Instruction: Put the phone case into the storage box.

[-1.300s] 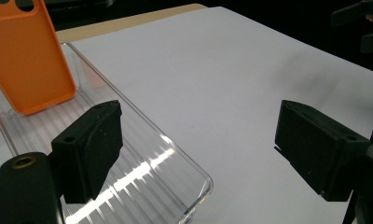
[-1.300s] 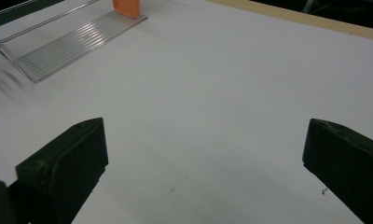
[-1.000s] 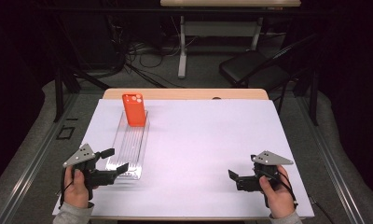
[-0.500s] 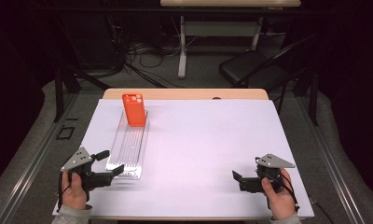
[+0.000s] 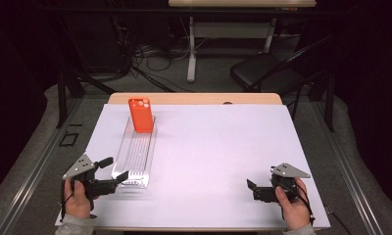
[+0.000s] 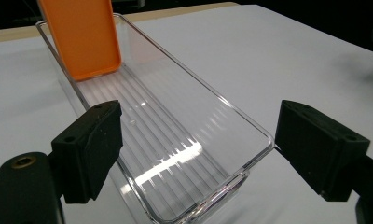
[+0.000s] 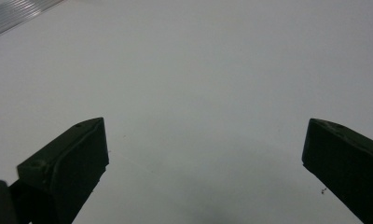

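Tray [image 6: 175,154] end between left gripper [image 6: 198,144] jaws.

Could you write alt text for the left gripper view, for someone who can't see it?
Two black jaws of the left gripper stand wide apart on either side of the near end of a long clear plastic tray with a ribbed floor, not gripping it. An orange phone case stands leaning at the tray's far end, on a white table.
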### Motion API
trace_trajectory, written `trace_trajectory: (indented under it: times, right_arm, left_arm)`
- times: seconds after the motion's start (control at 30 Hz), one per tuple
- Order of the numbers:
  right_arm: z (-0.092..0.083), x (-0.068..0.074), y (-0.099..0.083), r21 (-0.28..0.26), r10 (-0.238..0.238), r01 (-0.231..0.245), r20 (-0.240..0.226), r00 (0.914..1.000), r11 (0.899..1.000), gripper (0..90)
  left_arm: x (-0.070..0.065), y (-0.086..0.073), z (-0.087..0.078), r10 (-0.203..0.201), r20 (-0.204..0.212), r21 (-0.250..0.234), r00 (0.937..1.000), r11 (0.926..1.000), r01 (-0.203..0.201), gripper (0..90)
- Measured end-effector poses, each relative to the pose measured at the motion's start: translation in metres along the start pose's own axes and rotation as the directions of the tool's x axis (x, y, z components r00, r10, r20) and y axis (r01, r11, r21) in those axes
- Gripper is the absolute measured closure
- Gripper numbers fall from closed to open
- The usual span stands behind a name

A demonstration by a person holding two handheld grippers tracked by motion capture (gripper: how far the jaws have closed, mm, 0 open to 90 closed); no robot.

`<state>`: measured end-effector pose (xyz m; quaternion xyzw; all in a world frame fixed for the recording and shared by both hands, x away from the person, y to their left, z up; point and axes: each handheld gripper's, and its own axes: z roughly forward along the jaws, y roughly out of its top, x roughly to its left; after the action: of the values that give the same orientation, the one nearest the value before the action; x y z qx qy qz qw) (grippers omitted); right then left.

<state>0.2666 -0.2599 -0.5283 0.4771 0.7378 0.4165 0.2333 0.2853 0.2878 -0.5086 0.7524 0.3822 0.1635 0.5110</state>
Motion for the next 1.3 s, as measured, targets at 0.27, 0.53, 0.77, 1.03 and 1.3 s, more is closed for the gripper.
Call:
trace_trajectory:
  times: [0.27,0.53,0.77,1.03,1.3]
  right_arm:
    - [0.005,-0.002,-0.006,0.006,0.005,-0.005,0.004,1.0000,1.000,0.0]
    - [0.011,-0.003,-0.011,0.016,0.009,-0.009,0.006,0.9999,1.000,0.0]
    - [0.012,-0.005,-0.012,0.013,0.009,-0.009,0.010,0.9999,1.000,0.0]
    - [0.013,-0.002,-0.013,0.011,0.000,0.000,0.002,1.0000,1.000,0.0]
    - [0.016,-0.001,-0.013,0.007,-0.008,0.008,-0.002,1.0000,1.000,0.2]
  left_arm:
    - [0.001,-0.001,0.001,-0.005,-0.001,0.004,1.0000,1.0000,0.005,15.5]
    - [0.002,-0.001,0.002,0.001,0.003,0.004,1.0000,1.0000,-0.001,15.5]
    - [0.002,-0.001,0.002,-0.003,0.003,0.002,1.0000,1.0000,0.003,15.5]
    - [0.002,-0.001,0.002,-0.006,0.002,0.002,1.0000,1.0000,0.006,15.5]
    - [0.003,-0.002,0.002,-0.010,-0.001,0.005,0.9999,0.9999,0.010,15.5]
